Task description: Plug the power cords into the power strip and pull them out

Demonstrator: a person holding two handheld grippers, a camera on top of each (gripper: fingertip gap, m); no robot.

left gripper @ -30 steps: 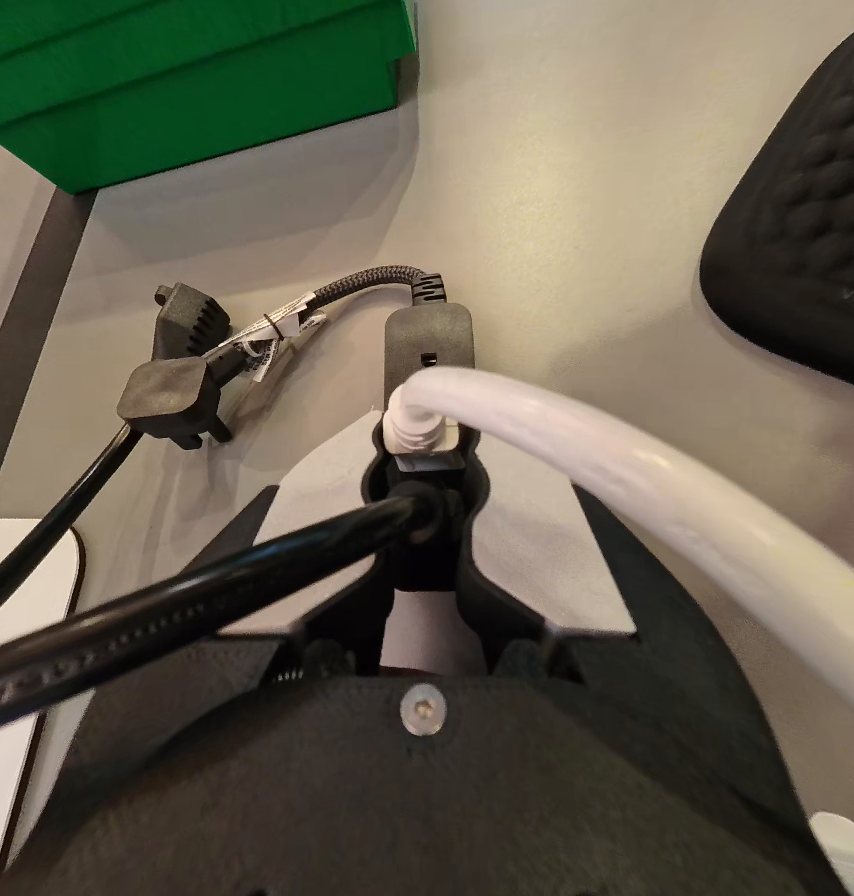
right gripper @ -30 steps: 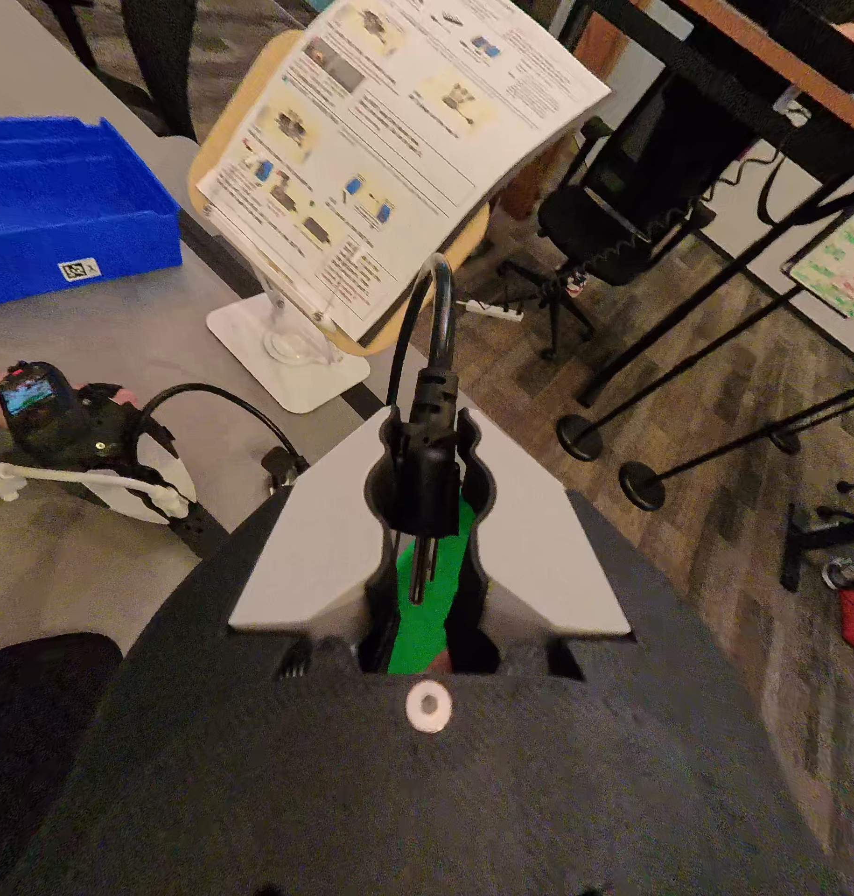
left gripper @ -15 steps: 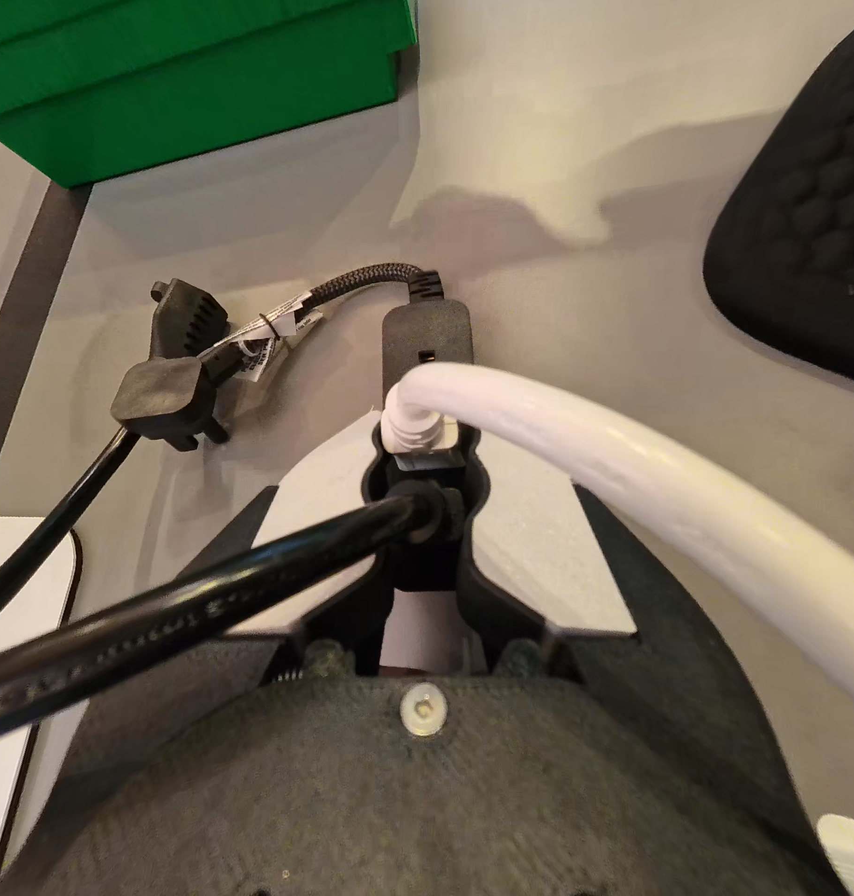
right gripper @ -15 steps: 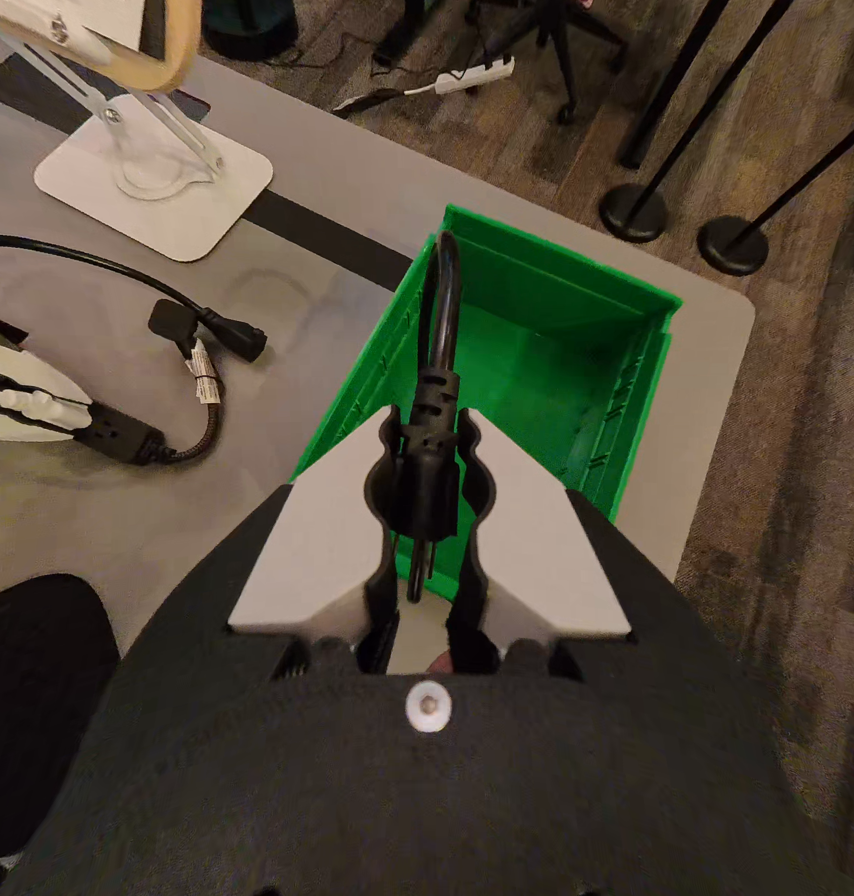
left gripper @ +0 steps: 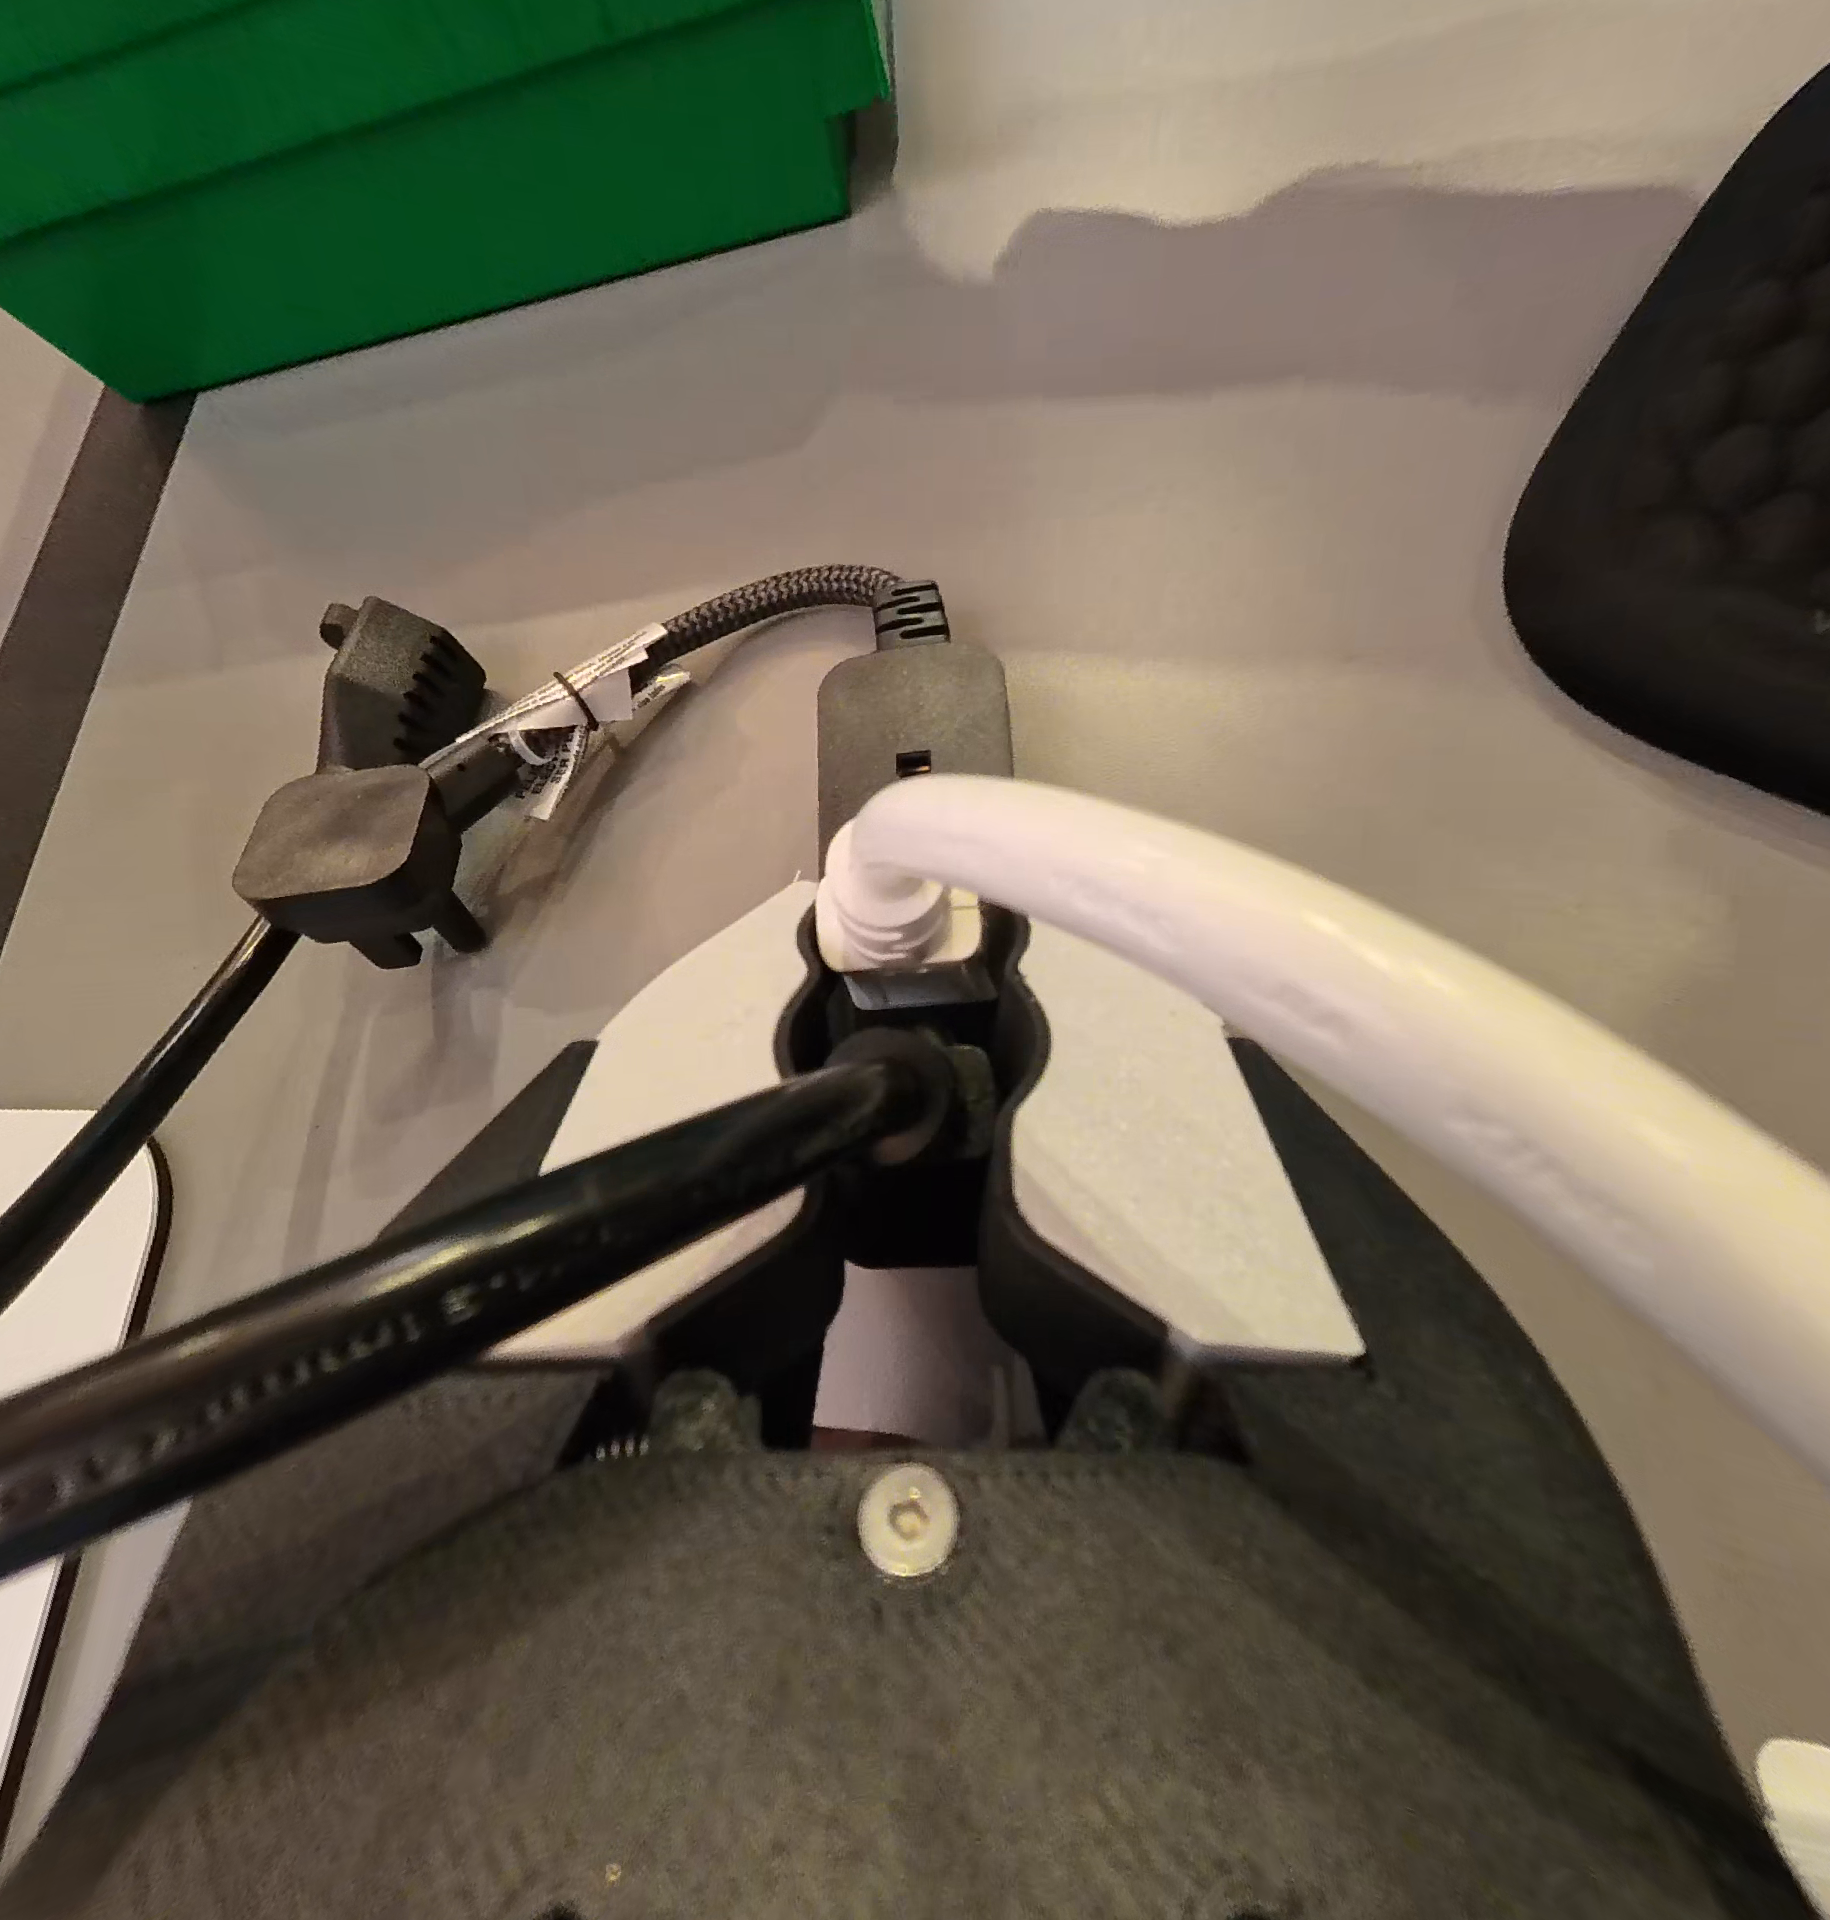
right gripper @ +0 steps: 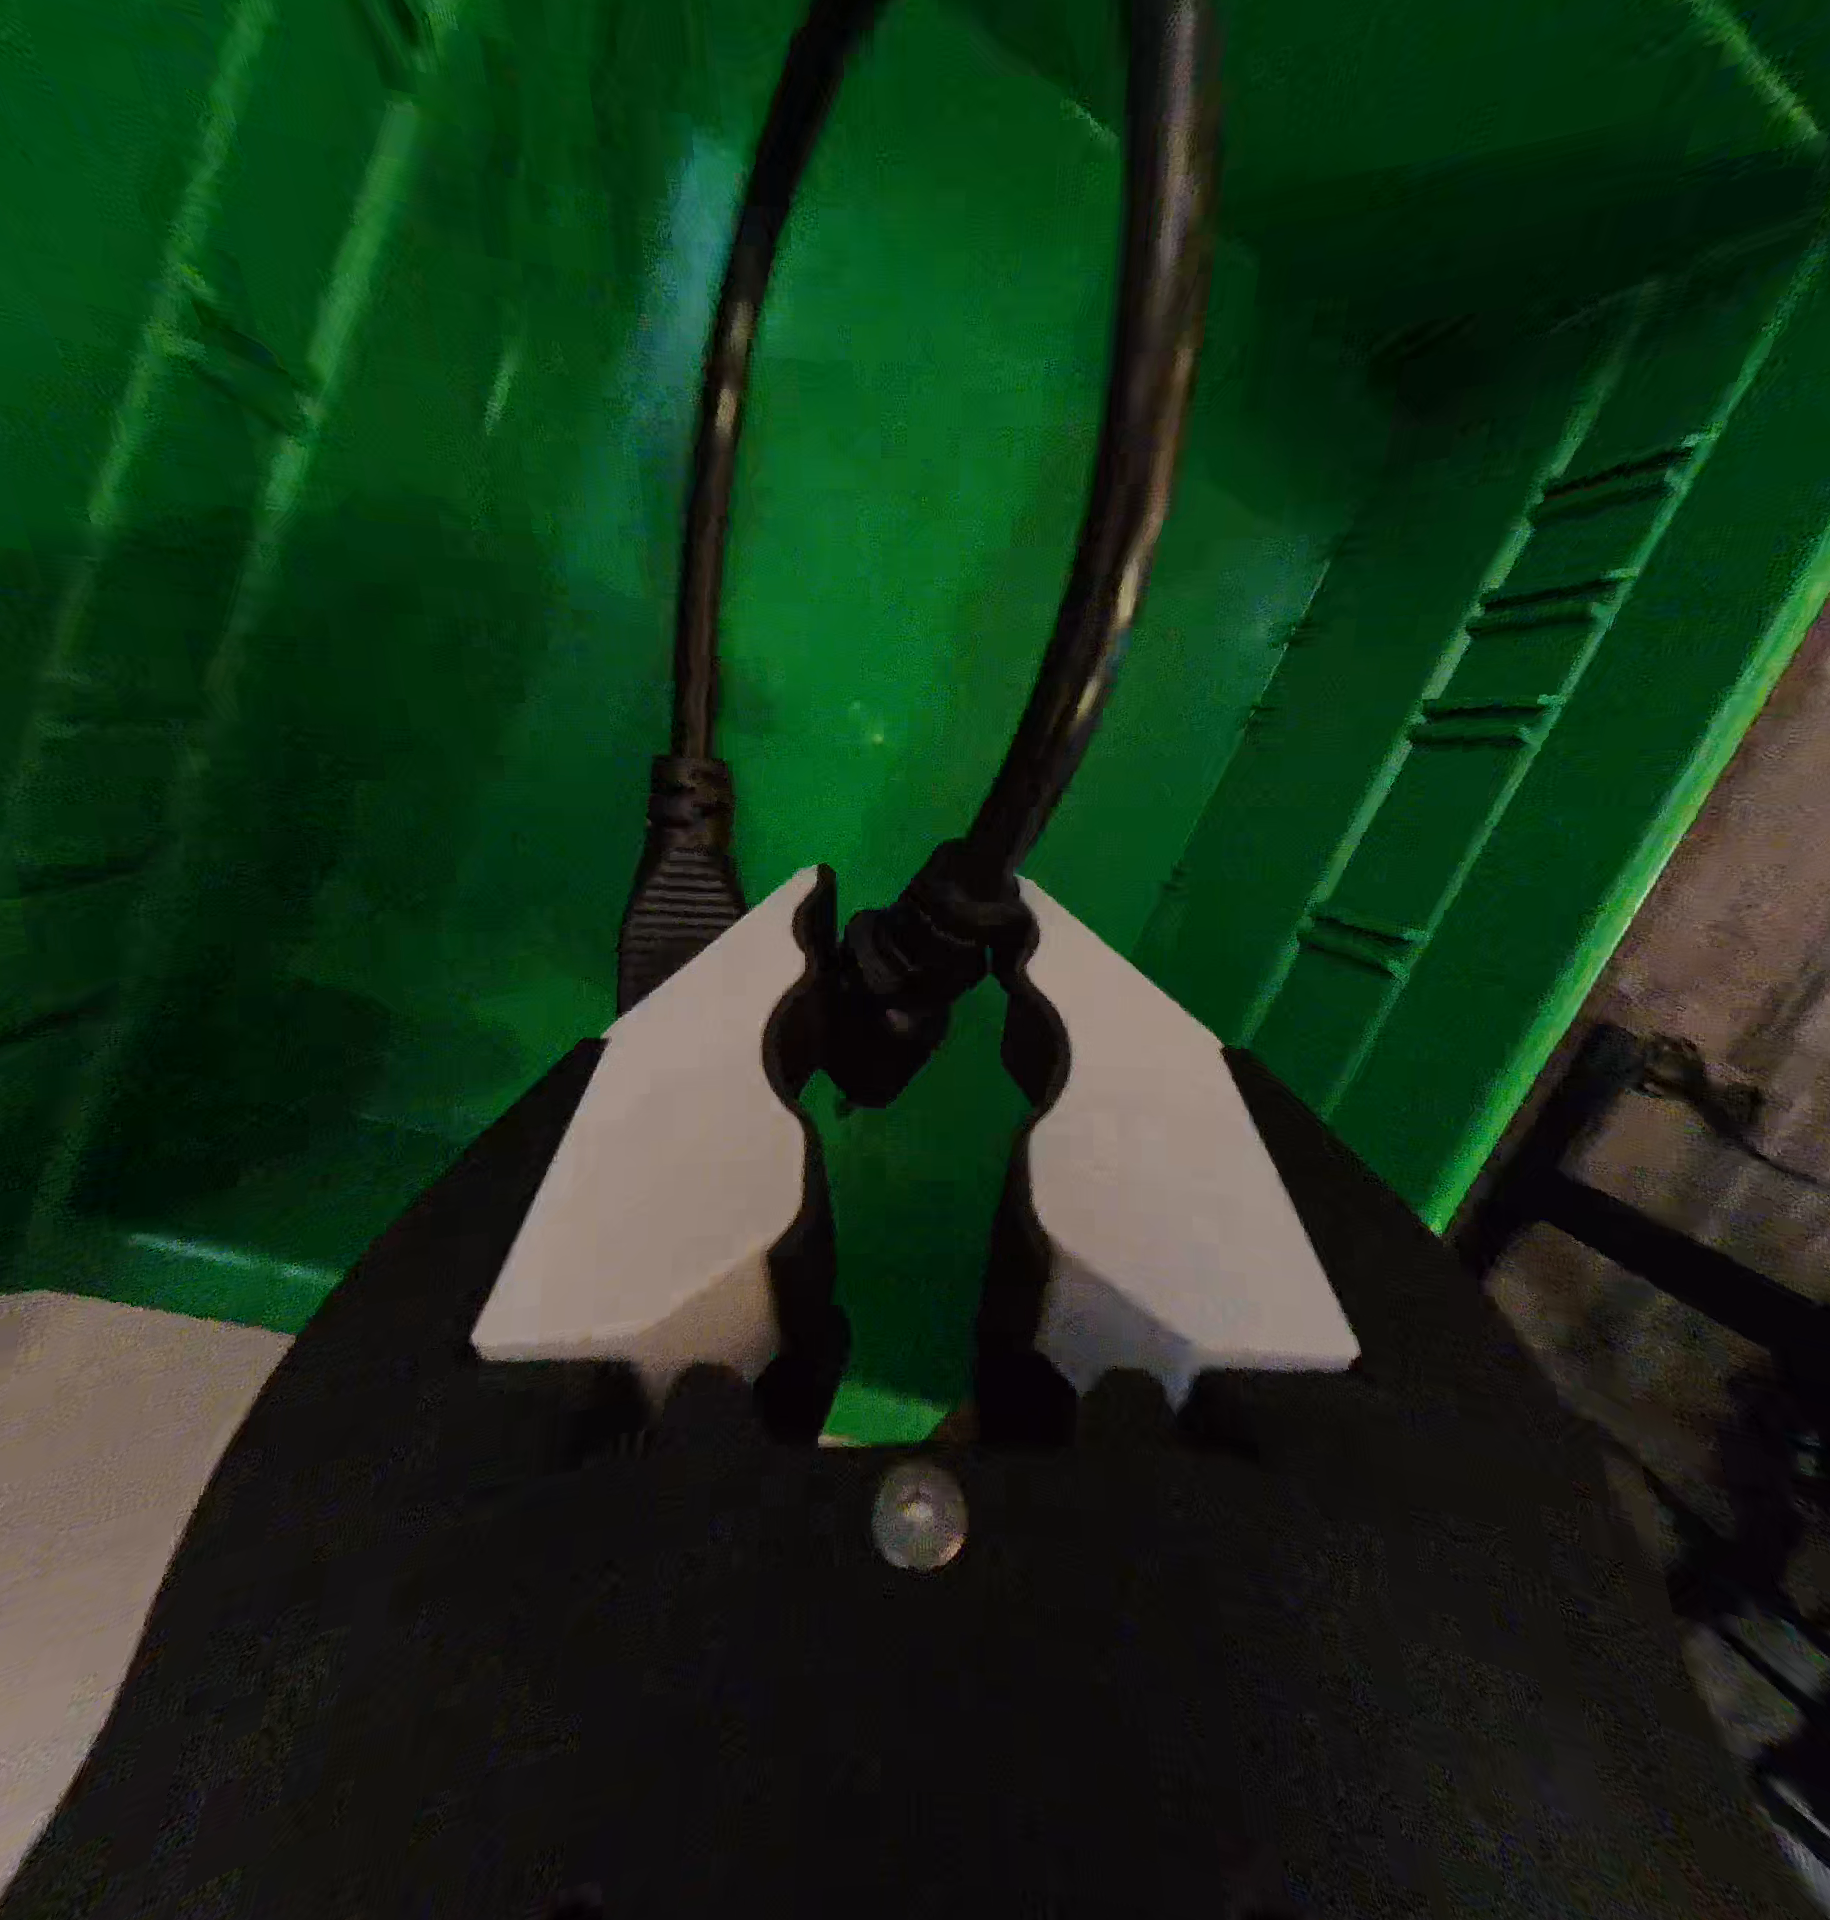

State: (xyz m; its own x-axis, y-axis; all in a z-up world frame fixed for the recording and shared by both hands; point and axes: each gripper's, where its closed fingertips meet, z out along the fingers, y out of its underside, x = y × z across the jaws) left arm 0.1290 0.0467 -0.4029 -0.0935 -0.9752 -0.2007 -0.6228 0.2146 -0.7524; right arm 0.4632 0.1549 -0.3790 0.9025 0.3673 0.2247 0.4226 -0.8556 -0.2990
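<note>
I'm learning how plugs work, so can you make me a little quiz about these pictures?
1. True or false: the thick white cord is plugged into the black power strip.
2. Which one grips the power strip? A: left tool. B: right tool.
3. Fill in: the black plug between the right tool's fingers shows against the inside of a ___ plastic bin.

Key: 1 true; 2 A; 3 green.
</note>
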